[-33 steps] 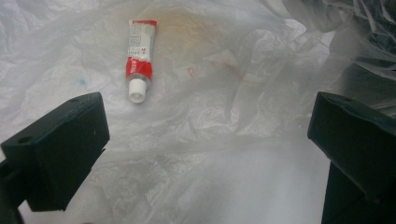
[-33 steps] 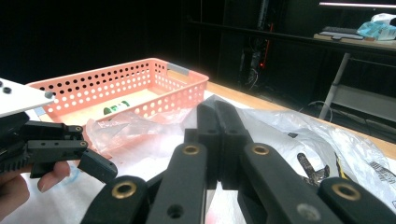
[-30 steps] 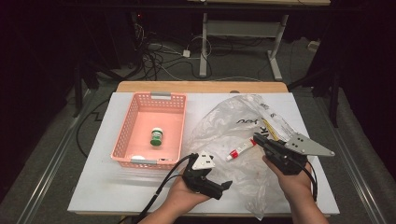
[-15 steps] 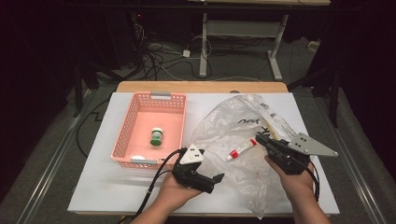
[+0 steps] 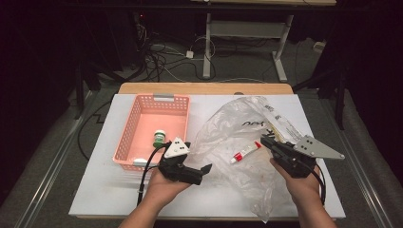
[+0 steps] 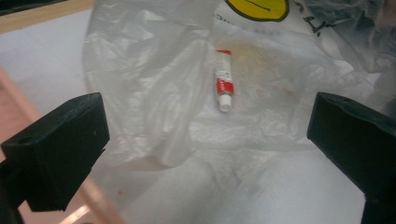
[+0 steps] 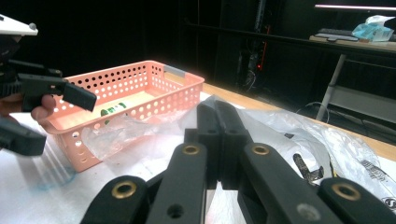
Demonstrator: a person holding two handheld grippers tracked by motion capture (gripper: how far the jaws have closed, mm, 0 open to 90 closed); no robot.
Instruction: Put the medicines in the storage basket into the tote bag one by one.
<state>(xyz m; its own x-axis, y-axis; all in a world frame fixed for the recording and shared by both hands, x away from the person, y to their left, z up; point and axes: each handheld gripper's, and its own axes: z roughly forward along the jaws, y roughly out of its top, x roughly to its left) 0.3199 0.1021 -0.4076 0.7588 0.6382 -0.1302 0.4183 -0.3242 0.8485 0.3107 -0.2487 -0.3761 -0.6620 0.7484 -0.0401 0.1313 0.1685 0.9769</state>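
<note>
Unpacking was mid-way: we pinched the bag [image 5: 247, 142] w/ the closed R gripper [image 5: 267, 142], L gripper [image 5: 205, 172] wide open, empty, next reaching in for the tube [image 6: 224, 79].

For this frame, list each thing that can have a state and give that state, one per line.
left gripper: open, jaws wide apart, pointed at the tube, holding nothing.
right gripper: shut, pinching the plastic bag's film.
plastic bag: crumpled, spread on the table.
tube: capped, lying flat within the bag.
pink basket: upright on the table.
green bottle: capped, in the basket.
</note>
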